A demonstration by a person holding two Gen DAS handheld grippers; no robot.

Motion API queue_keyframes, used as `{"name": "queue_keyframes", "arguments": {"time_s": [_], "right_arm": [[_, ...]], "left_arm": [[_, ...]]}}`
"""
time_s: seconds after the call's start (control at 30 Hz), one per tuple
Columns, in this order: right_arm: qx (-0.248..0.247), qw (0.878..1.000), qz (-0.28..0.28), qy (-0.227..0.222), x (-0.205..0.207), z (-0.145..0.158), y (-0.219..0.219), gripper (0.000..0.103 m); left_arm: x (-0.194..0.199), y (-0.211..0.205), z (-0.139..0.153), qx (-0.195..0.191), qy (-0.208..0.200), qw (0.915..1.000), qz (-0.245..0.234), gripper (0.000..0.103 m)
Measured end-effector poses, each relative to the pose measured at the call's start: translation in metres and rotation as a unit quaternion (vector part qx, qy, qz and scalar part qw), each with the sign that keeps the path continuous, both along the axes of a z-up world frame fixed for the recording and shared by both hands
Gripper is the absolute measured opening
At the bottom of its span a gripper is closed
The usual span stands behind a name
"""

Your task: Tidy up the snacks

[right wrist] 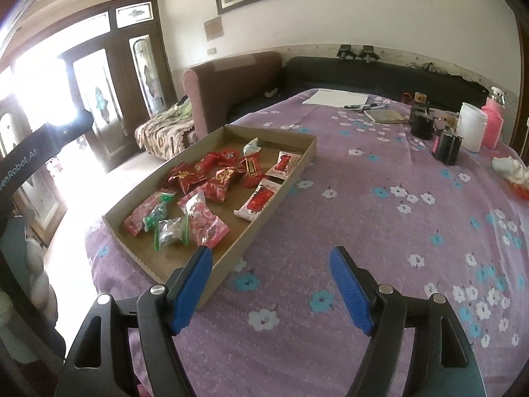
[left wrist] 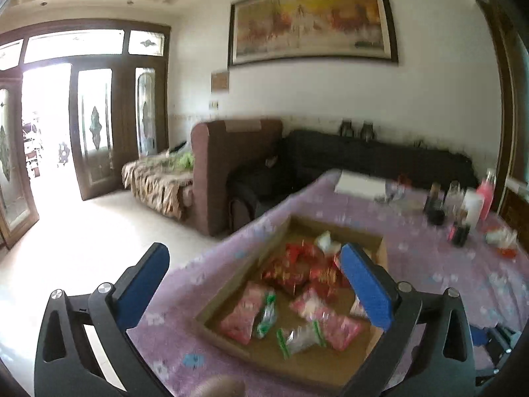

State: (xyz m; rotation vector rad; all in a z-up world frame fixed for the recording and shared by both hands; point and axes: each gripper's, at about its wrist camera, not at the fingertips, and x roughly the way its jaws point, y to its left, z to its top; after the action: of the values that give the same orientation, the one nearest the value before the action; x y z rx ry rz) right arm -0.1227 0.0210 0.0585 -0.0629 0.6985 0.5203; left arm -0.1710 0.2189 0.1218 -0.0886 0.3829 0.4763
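Snacks are kept in a flat cardboard tray (right wrist: pixel 307 152) on a purple flowered tablecloth (right wrist: pixel 363 205).

Many small packets are seen in the tray: dark red shiny ones (right wrist: pixel 185 175) in the middle, pink see-through bags (right wrist: pixel 206 221) at the near end, 2 clear packets with green ends (right wrist: pixel 170 228), and 2 white and red flat packs (right wrist: pixel 259 200) along the right wall. The left gripper (left wrist: pixel 254 273) is held wide open above the tray, and nothing is gripped. The right gripper (right wrist: pixel 271 264) is spread apart over the cloth just beside the tray's near corner, and nothing is held there either. A white cup (right wrist: pixel 472 125) and a pink bottle (right wrist: pixel 492 122) are placed far back on the table.
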Motion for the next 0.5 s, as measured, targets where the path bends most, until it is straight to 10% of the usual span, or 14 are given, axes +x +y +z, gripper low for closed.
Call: {"name": "queue_keyframes", "arguments": {"time_s": [0.5], "right_arm": [[-0.013, 1.0, -0.004, 0.013, 0.001, -0.014, -0.004, 0.078]], "left_arm": [[0.036, -0.021, -0.04, -0.039, 0.132, 0.9889, -0.056, 0.103]]}}
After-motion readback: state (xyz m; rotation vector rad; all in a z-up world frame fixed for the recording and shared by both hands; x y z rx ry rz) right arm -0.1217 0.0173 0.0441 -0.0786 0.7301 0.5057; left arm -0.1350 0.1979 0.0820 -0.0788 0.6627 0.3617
